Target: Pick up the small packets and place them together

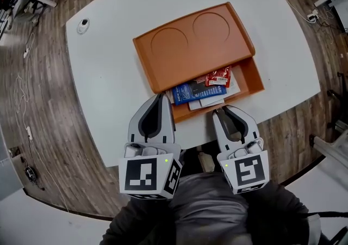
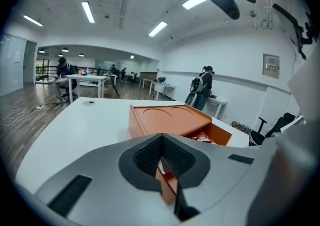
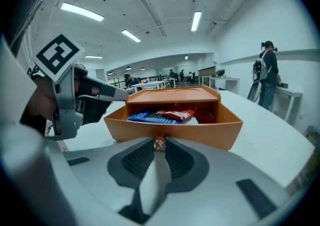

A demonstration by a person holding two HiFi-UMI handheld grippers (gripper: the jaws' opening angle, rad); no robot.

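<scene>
Small packets (image 1: 204, 90) lie together in the open orange plastic drawer (image 1: 255, 82). Among them are a blue foil packet (image 1: 190, 92), a red packet (image 1: 218, 78) towards the back, and white paper packets (image 1: 207, 102) towards the front wall. The drawer is pulled out from under a flat orange box (image 1: 190, 43) with two round recesses in its top, which stands on a white table (image 1: 109, 75).

Right gripper (image 1: 218, 111) (image 3: 159, 142): its jaws are closed on the small round knob (image 3: 159, 144) in the middle of the drawer's front wall.

Left gripper (image 1: 161, 97) (image 2: 161, 137): its jaw tips are together with nothing between them. It sits at the drawer's left front corner, and contact with the drawer cannot be confirmed.

A small grey disc (image 1: 82, 25) lies near the table's far left edge, well apart from the box.
</scene>
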